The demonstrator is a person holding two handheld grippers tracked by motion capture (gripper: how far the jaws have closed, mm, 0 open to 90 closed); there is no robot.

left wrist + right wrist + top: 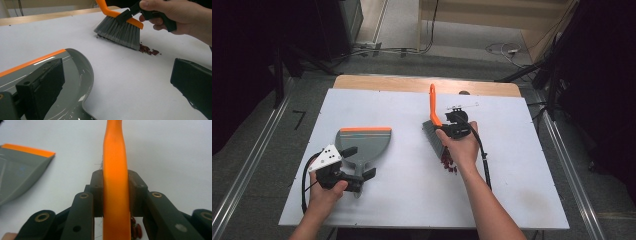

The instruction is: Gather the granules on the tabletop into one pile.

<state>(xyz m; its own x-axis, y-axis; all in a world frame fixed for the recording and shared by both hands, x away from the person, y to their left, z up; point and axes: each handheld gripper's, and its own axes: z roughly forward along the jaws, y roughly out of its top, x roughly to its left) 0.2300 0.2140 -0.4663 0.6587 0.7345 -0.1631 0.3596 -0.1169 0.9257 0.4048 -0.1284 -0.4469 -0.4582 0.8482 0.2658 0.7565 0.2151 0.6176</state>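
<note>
**Brush and Dustpan Meet Over a Spill of Red Bits**

On a white bench (412, 200), a person works two hand-held grippers, one to each hand. The right gripper (455, 125), seen from above just to the 3 o'clock side of the bench's centre, has its jaws clamped tight on the orange handle of a brush (432, 107); in the right gripper view the two black pads press flat against either side of that handle (115, 182), with no gap showing. The handle rises toward 12 o'clock, while the grey bristles (120, 33) rest on the bench top. Just at the 5 o'clock edge of the bristles lies a small scatter of red bits (448, 165), touching the bristle tips in the left gripper view (148, 50).

The left gripper (354, 167) sits toward 8 o'clock from the bench's centre, at the stubby handle of a grey dustpan (364, 142) with an orange lip. Its jaws stand wide apart: in the left gripper view one jaw hangs over the pan's grey body and the other over bare bench, neither pressing on anything that can be seen. The pan lies flat, its orange lip pointing toward 12 o'clock, well apart from the brush and the red bits at its 3 o'clock side.
</note>
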